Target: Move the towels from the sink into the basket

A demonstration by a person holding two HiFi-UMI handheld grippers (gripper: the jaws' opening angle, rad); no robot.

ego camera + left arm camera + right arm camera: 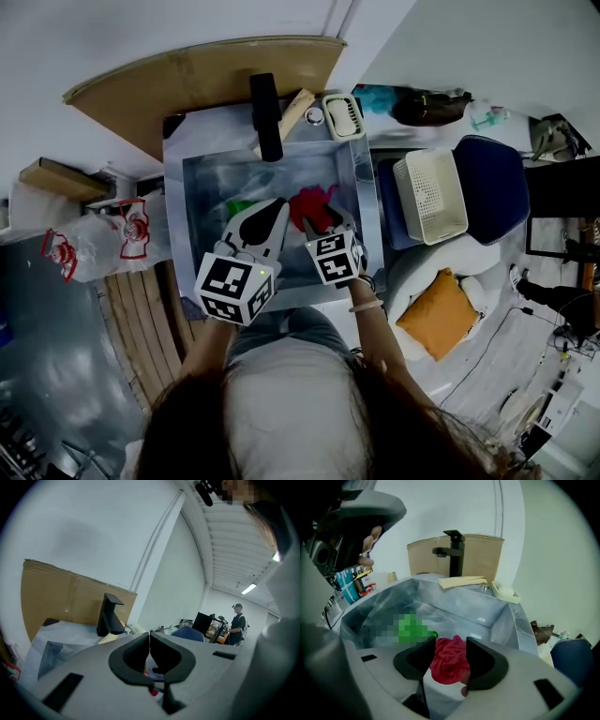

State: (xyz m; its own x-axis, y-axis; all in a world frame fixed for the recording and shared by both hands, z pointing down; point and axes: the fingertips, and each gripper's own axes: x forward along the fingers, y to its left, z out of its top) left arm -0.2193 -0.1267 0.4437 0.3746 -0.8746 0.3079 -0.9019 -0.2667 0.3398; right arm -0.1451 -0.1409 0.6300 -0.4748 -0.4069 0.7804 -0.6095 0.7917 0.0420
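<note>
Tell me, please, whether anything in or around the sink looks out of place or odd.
Nothing looks spilled or broken. The red towel and green towel lie crumpled in the sink, and a pale flat strip rests askew on the back ledge beside the faucet, with a cardboard sheet propped behind it.

Dim, flat indoor light throughout. A ceiling strip lamp point(248, 588) glows far beyond the left gripper point(149, 637). Both gripper views bulge fisheye-style, corners black. Just beyond the right gripper point(451, 643), the sink point(506, 620) wall carries soft glare.
</note>
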